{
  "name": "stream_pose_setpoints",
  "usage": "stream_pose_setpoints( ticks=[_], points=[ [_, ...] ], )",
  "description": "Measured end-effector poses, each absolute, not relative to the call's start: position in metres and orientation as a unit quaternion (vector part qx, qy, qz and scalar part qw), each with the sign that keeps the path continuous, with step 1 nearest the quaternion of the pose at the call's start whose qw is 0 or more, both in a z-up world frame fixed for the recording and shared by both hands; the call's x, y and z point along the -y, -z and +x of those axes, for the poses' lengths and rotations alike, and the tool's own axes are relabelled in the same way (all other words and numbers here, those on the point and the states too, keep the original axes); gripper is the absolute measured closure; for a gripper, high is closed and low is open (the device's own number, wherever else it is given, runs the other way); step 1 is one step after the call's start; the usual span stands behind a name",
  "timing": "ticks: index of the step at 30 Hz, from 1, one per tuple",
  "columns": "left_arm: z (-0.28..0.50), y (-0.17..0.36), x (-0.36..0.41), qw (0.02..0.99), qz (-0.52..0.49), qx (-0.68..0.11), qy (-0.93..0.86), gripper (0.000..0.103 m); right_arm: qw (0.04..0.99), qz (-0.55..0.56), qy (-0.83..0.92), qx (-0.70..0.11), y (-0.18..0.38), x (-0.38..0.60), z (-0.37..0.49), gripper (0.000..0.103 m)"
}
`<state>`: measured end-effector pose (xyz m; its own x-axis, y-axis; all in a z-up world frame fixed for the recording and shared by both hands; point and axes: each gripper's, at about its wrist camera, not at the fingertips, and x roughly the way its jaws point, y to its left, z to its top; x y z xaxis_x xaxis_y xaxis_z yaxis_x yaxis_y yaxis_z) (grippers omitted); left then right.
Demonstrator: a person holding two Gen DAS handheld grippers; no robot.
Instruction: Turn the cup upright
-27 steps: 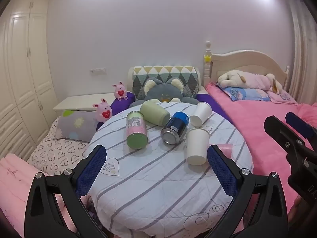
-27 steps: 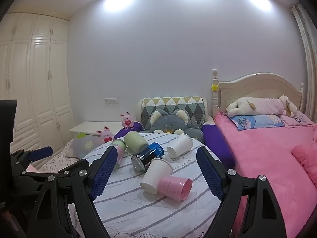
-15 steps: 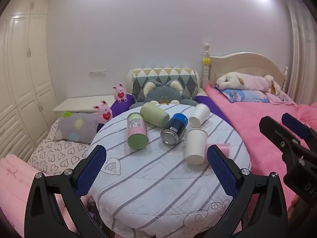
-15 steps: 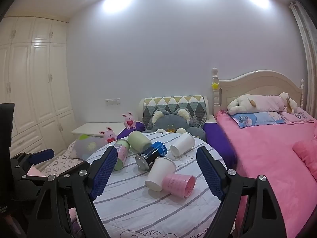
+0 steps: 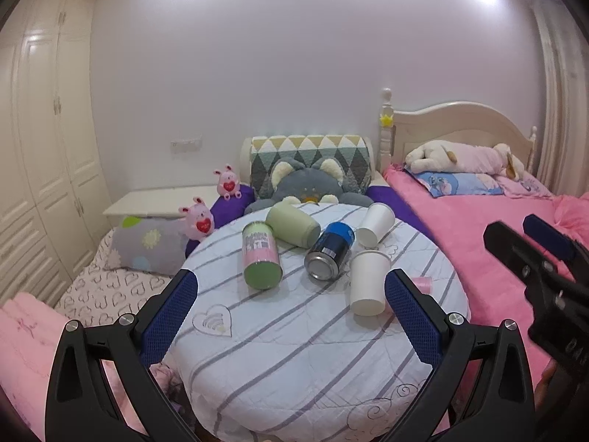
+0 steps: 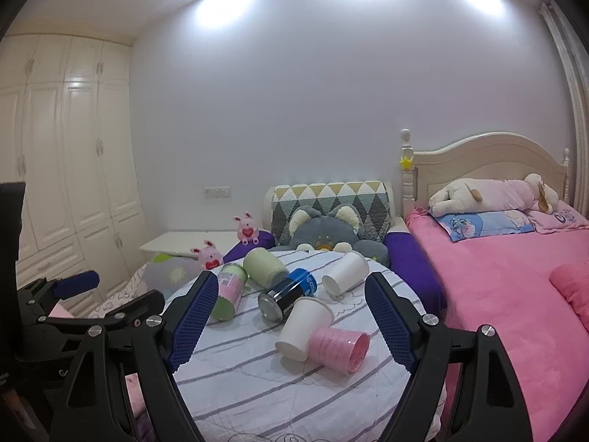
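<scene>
Several cups and cans lie on their sides on a round table (image 5: 294, 350) with a striped cloth. A white paper cup (image 5: 368, 281) lies near the right edge, also in the right wrist view (image 6: 303, 326). A pink cup (image 6: 340, 344) lies beside it, mostly hidden behind my left finger (image 5: 421, 283). A second white cup (image 5: 375, 224) lies farther back (image 6: 346, 272). My left gripper (image 5: 289, 313) is open and empty, short of the table. My right gripper (image 6: 289, 316) is open and empty, also held back from the cups.
A blue can (image 5: 329, 254), a pale green cup (image 5: 292, 226) and a pink-and-green can (image 5: 260, 258) lie on the table too. A pink bed (image 6: 515, 294) stands at the right. Plush toys and cushions (image 5: 309, 184) sit behind the table. Wardrobes (image 6: 55, 147) line the left wall.
Both grippers have pulled back and tilted up slightly; the table and cups sit lower and smaller in both views. Nothing on the table has moved.
</scene>
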<state>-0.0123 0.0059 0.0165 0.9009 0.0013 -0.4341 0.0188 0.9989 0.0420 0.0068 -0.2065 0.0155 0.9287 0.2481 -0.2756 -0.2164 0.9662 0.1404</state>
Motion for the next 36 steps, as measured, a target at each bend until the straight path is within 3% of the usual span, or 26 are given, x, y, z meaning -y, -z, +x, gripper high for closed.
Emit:
stream_pose_setpoints(
  ticks=[16, 36],
  points=[
    [-0.001, -0.011, 0.007, 0.974, 0.035, -0.226, 0.000, 0.000, 0.977, 0.079, -0.123, -0.158, -0.004, 0.224, 0.013, 0.020],
    [0.005, -0.006, 0.013, 0.982, 0.006, -0.190, 0.013, 0.000, 0.984, 0.030, -0.119, -0.129, 0.000, 0.224, 0.023, 0.020]
  ],
)
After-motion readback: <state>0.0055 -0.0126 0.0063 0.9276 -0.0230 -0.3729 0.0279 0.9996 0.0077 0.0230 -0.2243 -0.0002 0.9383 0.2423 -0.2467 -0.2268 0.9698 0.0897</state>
